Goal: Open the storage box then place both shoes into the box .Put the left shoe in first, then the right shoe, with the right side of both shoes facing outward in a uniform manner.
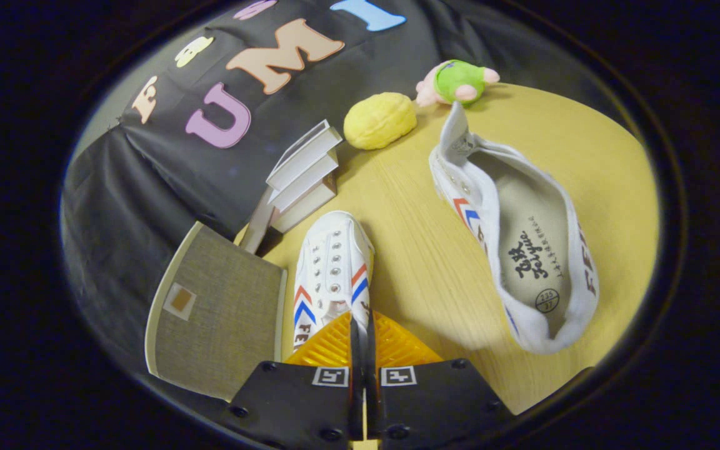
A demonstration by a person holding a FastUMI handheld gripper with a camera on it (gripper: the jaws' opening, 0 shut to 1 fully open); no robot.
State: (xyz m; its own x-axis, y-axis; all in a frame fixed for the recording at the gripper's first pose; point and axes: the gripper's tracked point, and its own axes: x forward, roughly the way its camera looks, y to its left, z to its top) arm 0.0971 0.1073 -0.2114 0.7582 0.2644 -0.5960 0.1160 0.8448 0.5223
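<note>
Gripper view: fingers (360,340) clamped on white shoe (329,269), toe ahead.

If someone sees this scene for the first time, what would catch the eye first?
Probably the white shoe pinched between the gripper fingers, which are closed on its heel edge, with the grey storage box beside it. Next, the second white shoe on the wooden table, and beyond both a yellow walnut-shaped toy and a green and pink plush.
</note>
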